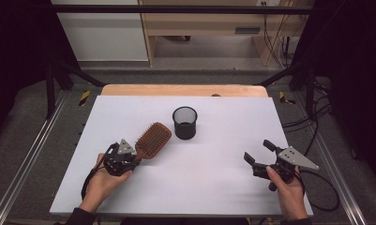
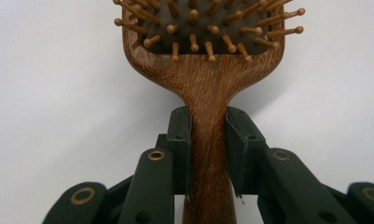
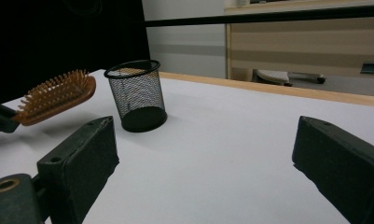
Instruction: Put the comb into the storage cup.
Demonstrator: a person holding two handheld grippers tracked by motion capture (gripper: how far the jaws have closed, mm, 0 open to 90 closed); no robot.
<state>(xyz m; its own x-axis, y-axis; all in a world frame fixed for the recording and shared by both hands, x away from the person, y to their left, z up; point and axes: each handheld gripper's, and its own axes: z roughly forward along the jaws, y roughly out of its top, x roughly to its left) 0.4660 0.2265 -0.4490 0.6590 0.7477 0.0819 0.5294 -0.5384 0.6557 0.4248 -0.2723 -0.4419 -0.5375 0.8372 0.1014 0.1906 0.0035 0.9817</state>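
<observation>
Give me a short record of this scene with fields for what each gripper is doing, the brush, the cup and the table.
left gripper: shut on the handle of the hairbrush
right gripper: open, holding nothing, above the table's right front part
hairbrush: wooden, bristles up, head raised off the table and pointing toward the cup
mesh cup: black, upright, near the table's middle, apart from the brush; the contents cannot be made out
table: white top with a wooden strip along the far edge
</observation>
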